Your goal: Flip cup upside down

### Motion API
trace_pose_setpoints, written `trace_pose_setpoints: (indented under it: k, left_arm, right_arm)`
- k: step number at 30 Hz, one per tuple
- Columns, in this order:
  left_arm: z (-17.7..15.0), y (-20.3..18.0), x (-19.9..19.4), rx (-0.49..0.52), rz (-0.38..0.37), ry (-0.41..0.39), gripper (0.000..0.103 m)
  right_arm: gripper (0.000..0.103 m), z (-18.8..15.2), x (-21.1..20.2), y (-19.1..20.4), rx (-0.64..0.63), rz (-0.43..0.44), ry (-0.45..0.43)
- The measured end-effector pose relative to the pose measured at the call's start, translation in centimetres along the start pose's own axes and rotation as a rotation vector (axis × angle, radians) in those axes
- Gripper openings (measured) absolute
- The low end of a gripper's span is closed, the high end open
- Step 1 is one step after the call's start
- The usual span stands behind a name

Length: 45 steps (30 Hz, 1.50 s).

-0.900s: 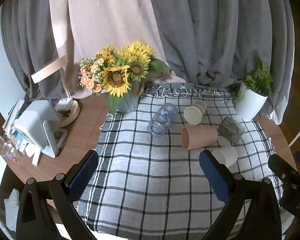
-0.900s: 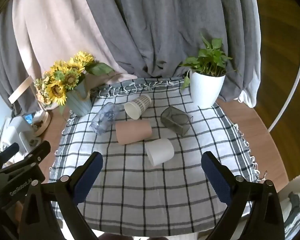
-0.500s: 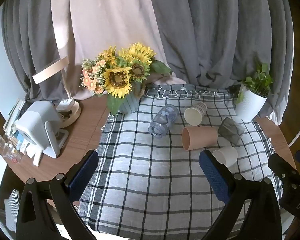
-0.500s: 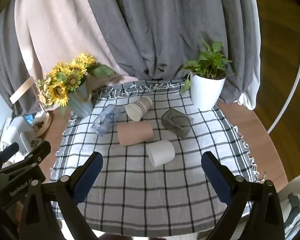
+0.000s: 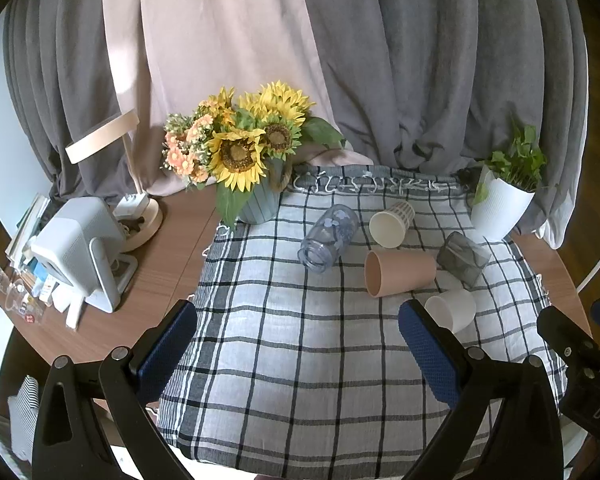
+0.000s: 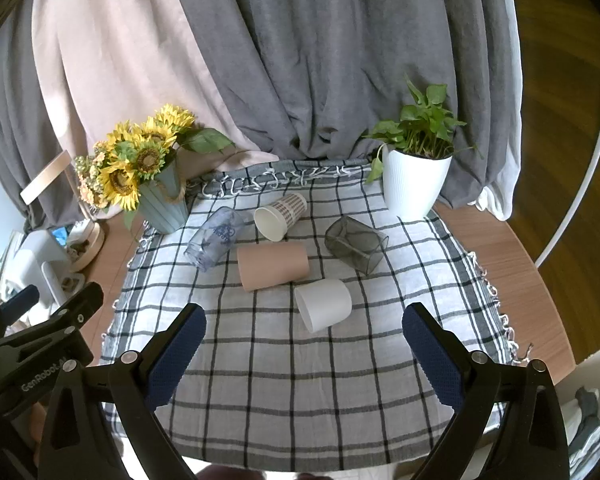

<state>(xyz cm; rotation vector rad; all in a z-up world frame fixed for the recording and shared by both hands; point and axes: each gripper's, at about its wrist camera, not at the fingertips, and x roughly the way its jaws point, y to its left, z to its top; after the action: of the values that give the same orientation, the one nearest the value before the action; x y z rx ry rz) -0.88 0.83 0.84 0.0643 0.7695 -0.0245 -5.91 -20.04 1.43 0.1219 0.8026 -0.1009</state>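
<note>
Several cups lie on their sides on a checked cloth: a pink cup, a white cup, a plaid paper cup, a clear blue glass and a dark grey square cup. My left gripper is open and empty above the cloth's near part. My right gripper is open and empty, just short of the white cup.
A sunflower vase stands at the back left, a white potted plant at the back right. A lamp base and a white device sit on the wooden table to the left. Curtains hang behind.
Both views have pulled back and risen slightly, so the cups sit a little lower in frame. Nothing on the cloth has moved.
</note>
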Motion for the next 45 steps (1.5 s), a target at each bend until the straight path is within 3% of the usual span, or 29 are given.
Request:
trace_pose_setpoints:
  k: [45]
  left_arm:
    - [0.0,-0.1,-0.2,0.000,-0.001,-0.022,0.103]
  right_arm:
    - [0.099,0.4,-1.0,0.1,-0.009,-0.001,-0.038]
